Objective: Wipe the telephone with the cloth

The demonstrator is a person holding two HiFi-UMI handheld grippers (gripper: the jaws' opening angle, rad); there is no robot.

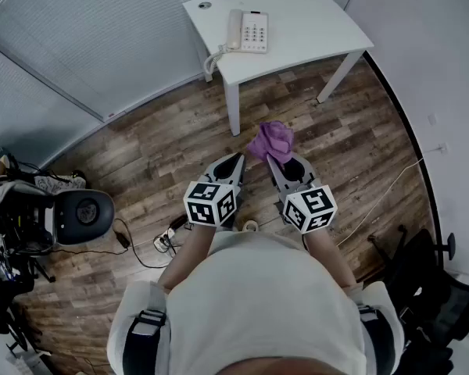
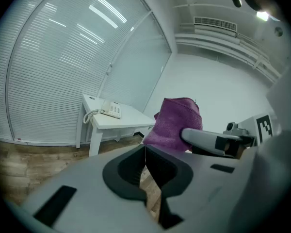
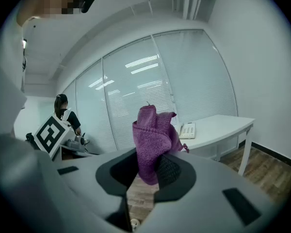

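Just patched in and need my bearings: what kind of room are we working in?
Most likely an office: a white desk carrying a corded desk telephone, and glazed partition walls covered by horizontal blinds, over a wood-look floor.

A: Approach to the table (image 1: 316,23)?
B: Bare wooden floor (image 1: 352,147) ahead, open up to the table legs (image 1: 234,114).
A: Round the telephone (image 1: 248,31)?
B: Bare surface to its right and front. A coiled cord (image 1: 216,58) lies at its left, near the table edge; blinds (image 1: 86,45) close beyond.
A: Flanks?
B: A black chair (image 1: 84,212) and floor cables (image 1: 137,250) left, dark furniture (image 1: 431,276) right.
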